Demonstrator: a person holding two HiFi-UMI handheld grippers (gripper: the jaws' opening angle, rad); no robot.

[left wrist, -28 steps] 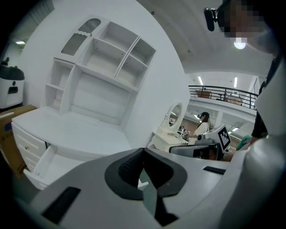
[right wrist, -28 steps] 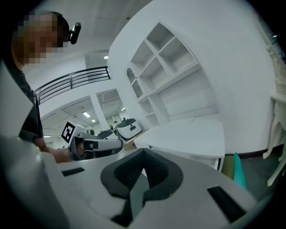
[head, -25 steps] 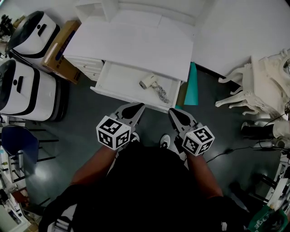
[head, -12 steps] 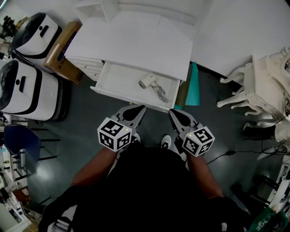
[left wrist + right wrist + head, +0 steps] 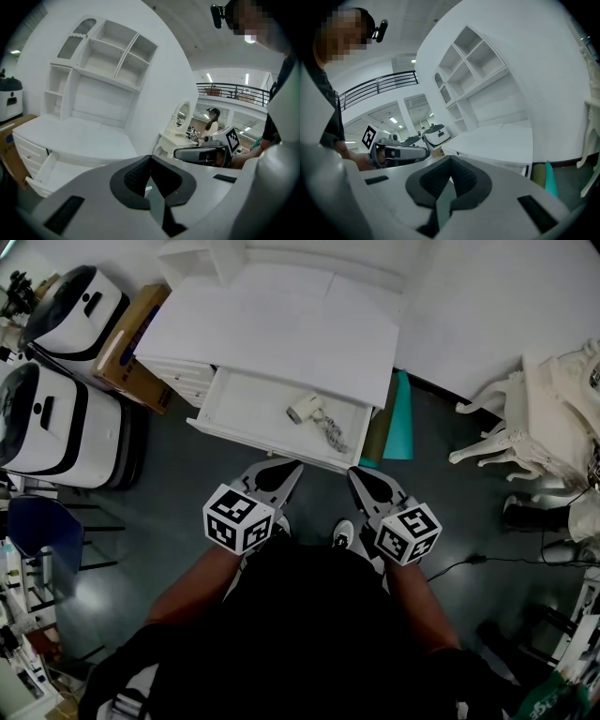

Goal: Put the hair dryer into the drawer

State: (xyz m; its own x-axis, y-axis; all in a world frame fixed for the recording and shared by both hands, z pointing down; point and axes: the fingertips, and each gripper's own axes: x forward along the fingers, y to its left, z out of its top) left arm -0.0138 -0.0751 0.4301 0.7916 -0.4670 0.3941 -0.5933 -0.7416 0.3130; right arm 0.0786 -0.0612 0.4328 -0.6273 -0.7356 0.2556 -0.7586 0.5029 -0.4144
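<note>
Left gripper (image 5: 289, 466) and right gripper (image 5: 359, 473): jaws closed, empty. Small white plastic hair dryer (image 5: 305, 409) lies lengthwise along the open white drawer's (image 5: 251, 401) front edge.

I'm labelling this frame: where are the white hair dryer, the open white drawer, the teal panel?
white hair dryer (image 5: 305, 409), head view, its barrel.
open white drawer (image 5: 246, 401), head view, bare floor.
teal panel (image 5: 398, 418), head view, its middle.

We find the drawer (image 5: 248, 399) open from above across bare floor (image 5: 183, 474), hair dryer (image 5: 305, 410) filling its right half, desktop (image 5: 281, 329) covering its back.
</note>
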